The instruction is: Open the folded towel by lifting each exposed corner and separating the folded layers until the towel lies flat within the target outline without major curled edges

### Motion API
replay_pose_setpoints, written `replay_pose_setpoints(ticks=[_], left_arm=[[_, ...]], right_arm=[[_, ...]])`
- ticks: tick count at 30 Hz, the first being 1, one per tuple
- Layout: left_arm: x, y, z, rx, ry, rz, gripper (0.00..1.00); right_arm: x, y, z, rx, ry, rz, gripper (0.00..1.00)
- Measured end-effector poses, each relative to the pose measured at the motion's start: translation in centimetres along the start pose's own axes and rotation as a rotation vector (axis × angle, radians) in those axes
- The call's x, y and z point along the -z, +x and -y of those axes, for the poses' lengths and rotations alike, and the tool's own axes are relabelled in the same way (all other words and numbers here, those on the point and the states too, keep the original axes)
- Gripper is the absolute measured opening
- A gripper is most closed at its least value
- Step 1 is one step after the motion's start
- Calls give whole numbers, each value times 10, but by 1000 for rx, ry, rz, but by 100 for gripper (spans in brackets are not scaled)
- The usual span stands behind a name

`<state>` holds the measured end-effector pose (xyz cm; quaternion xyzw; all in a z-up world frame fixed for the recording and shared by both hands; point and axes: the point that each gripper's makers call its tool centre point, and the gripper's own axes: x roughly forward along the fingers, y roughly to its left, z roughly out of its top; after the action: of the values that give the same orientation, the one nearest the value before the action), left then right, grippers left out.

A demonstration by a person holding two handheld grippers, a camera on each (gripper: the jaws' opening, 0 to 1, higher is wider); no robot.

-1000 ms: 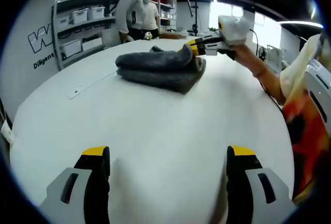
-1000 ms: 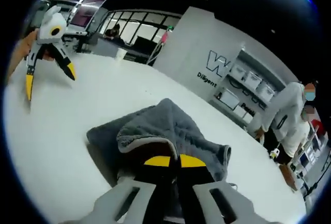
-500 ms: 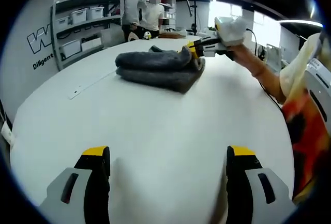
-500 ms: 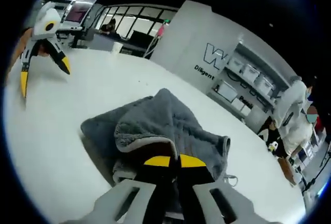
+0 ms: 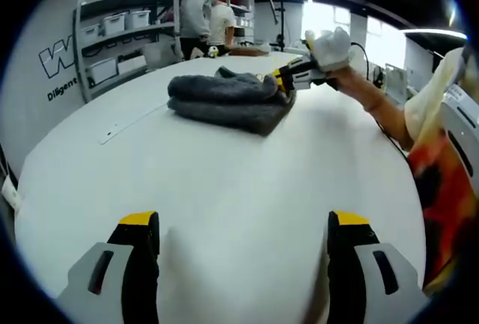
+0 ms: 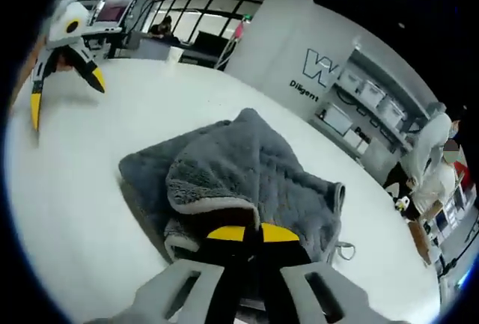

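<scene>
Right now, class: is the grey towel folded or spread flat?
Folded: the grey towel sits in stacked layers, the right hand-held gripper shut on one edge.

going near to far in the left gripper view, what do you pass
left gripper → bare table → towel → two people by the shelves

Left gripper (image 5: 243, 227), grey two-jaw tool with yellow-tipped black fingers, jaws spread wide at the bottom of the left gripper view, holding nothing. Right gripper (image 6: 245, 233), same build, jaws closed together at the bottom centre of the right gripper view; also seen upper right in the left gripper view (image 5: 283, 78), held by an outstretched hand (image 5: 346, 78) and forearm.
</scene>
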<state>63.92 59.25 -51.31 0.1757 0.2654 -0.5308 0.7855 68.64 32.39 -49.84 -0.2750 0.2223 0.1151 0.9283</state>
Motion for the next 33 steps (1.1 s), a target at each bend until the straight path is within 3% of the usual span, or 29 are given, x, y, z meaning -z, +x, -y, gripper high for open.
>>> replay_pose_setpoints(ticks=[7, 9, 11, 15, 19, 29, 31, 33], left_arm=[[-1, 0, 1, 0, 4, -1, 91], [-3, 0, 2, 2, 4, 8, 91], [-3, 0, 2, 3, 5, 7, 91], [-1, 1, 1, 0, 1, 1, 91], [-1, 1, 2, 3, 1, 2, 91], [1, 4, 3, 8, -2, -9, 90], [1, 4, 2, 6, -1, -9, 90], [1, 4, 2, 6, -1, -9, 90]], right_arm=[[3, -1, 5, 24, -1, -16, 11], [3, -2, 6, 31, 1, -23, 21], [1, -3, 8, 37, 11, -14, 37], [-6, -8, 12, 33, 27, 14, 47], [-8, -12, 14, 24, 47, 20, 62], [-12, -13, -4, -103, 61, 36, 85], [-12, -12, -19, -160, 51, 26, 95], [-15, -10, -34, -220, 41, 35, 97]])
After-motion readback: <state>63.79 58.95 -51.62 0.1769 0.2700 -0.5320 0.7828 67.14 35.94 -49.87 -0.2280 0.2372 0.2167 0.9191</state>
